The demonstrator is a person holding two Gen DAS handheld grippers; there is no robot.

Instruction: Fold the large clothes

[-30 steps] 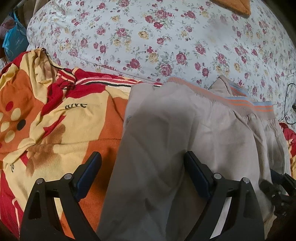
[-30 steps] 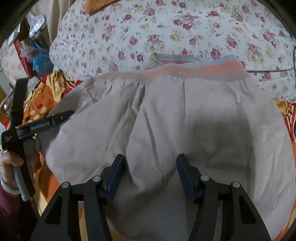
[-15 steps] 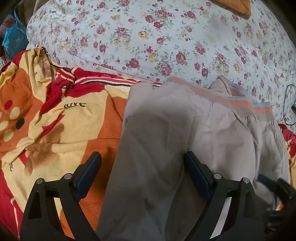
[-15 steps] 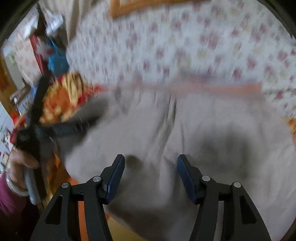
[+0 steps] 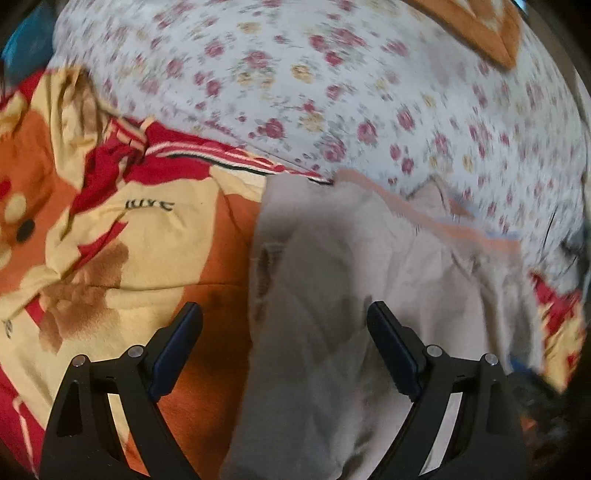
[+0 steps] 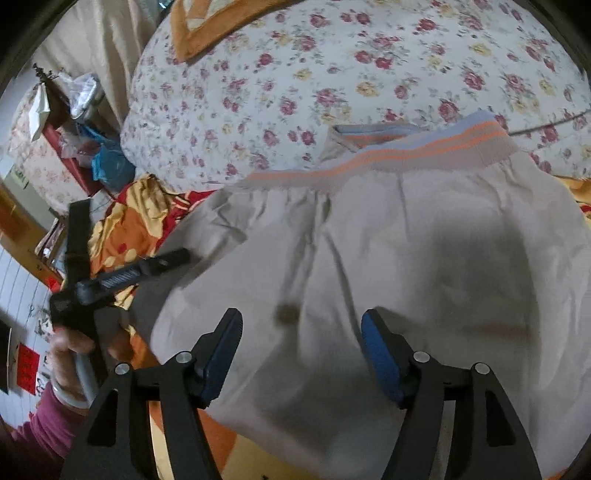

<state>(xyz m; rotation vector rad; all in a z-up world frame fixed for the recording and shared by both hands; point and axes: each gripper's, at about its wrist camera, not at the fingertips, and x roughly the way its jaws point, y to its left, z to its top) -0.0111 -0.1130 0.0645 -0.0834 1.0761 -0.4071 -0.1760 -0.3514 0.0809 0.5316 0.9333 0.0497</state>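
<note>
Beige trousers (image 6: 388, 258) with an orange and blue striped waistband (image 6: 391, 155) lie spread on the bed. My right gripper (image 6: 301, 321) hovers over their middle. Its jaws are opening, and the cloth lies flat below them with neither pad pressing on it. My left gripper (image 5: 284, 317) stands wide open over the left edge of the trousers (image 5: 332, 295), one finger over the blanket and one over the beige cloth. In the right wrist view the left gripper (image 6: 131, 230) shows at the left, held by a hand (image 6: 70, 347) in a magenta sleeve.
An orange, red and yellow blanket (image 5: 110, 240) lies under and left of the trousers. Behind them rises a floral quilt (image 6: 295, 74) with an orange cloth (image 6: 199, 33) on top. Bags and clutter (image 6: 92, 147) stand at the far left. A thin cable (image 6: 546, 123) crosses the quilt at the right.
The right jaws have spread wider, and the bunched fold between them now lies flat. The left wrist view has shifted and blurred; its jaws keep the same width.
</note>
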